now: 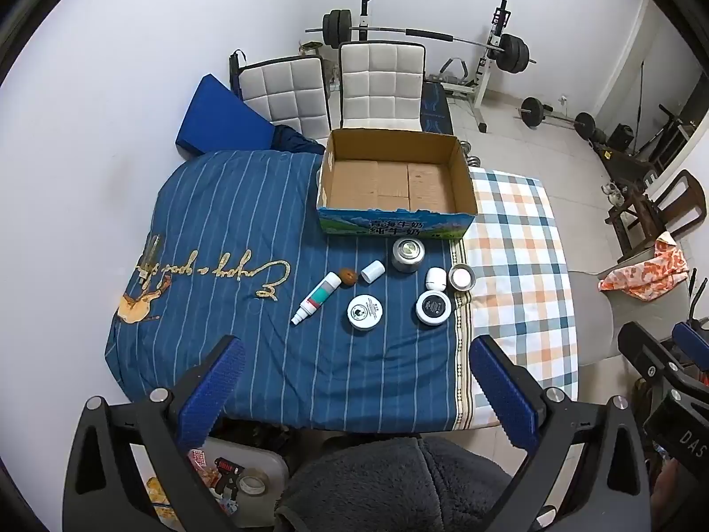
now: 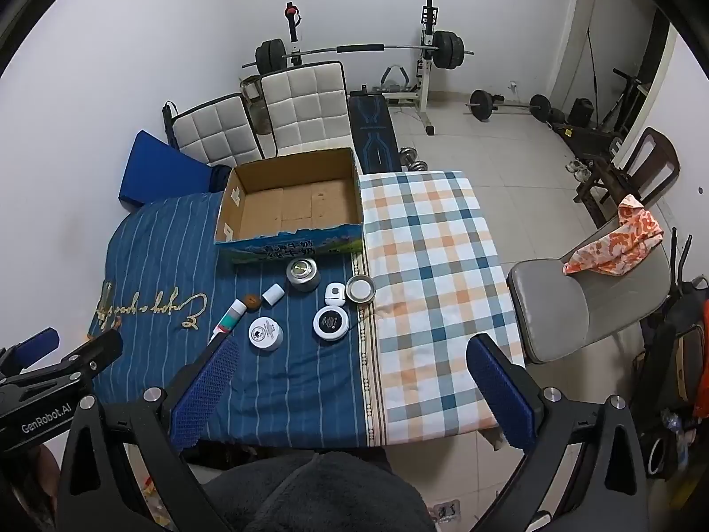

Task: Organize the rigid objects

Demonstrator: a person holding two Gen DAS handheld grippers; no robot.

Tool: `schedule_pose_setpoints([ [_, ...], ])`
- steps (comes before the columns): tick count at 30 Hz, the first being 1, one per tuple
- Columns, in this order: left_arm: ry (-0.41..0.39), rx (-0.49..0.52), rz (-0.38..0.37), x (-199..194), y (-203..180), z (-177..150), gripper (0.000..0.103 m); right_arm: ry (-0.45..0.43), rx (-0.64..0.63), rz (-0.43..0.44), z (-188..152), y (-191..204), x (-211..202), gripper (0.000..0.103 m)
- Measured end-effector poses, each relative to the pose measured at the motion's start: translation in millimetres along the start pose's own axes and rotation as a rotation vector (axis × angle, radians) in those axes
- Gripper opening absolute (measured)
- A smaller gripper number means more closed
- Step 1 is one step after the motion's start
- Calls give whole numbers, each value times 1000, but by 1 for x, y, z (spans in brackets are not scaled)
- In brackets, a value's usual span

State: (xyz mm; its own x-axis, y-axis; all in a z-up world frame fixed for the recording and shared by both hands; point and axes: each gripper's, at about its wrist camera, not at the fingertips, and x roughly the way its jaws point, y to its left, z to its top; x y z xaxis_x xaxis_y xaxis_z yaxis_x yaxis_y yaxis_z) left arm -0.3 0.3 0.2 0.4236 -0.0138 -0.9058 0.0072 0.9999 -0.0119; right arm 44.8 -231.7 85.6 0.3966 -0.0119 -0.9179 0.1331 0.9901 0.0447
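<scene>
You are at the very start: nothing has gone into the cardboard box (image 1: pixel 396 177) yet, and both tools hang above the near edge of the table with nothing in them. Your left gripper (image 1: pixel 352 381) has its jaws spread wide and empty, tipped steeply down toward the blue striped cloth (image 1: pixel 221 230). Your right gripper (image 2: pixel 354 381) is the same, jaws wide apart and empty, hovering over the seam where the striped cloth meets the checked cloth (image 2: pixel 434 275).

Working left to right across the cluster in front of the box: the tube (image 1: pixel 317 297) lies on its side, nozzle toward you; the small brown lump (image 1: pixel 347 276) is just beside its far end; the white cap (image 1: pixel 372 271) lies tilted next to that. Nearer you stands the white jar (image 1: pixel 364 312). Behind them, close to the box front, is the metal tin (image 1: pixel 407 255). Further right are the small white pot (image 1: pixel 435 278), the black-lidded jar (image 1: pixel 434 307) and the shallow metal dish (image 1: pixel 461 277) at the seam.

The next move, as I judge it, is to pick one piece and lower onto it. The white jar is nearest your left tool; the black-lidded jar suits your right. Both are broad, so keep the jaws wide until they straddle the sides.
</scene>
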Motion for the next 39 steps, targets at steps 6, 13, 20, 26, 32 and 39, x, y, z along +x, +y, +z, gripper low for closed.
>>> schedule_pose_setpoints([
  [6, -7, -1, 7, -1, 2, 0, 103, -24, -2, -20, -1, -1, -3, 103],
  [13, -17, 7, 12, -4, 3, 2, 103, -39, -10, -24, 9, 0, -16, 103],
  [20, -41, 4, 16, -12, -4, 9, 103, -53, -4, -23, 3, -1, -13, 103],
  [26, -47, 6, 15, -16, -5, 6, 103, -52, -2, -18, 3, -3, -14, 103],
  [32, -41, 13, 10, -14, -10, 4, 103, -59, -3, -28, 4, -4, -16, 103],
  [39, -38, 15, 2, -12, -13, 3, 103, -54, 10, -38, 4, -10, -14, 103],
])
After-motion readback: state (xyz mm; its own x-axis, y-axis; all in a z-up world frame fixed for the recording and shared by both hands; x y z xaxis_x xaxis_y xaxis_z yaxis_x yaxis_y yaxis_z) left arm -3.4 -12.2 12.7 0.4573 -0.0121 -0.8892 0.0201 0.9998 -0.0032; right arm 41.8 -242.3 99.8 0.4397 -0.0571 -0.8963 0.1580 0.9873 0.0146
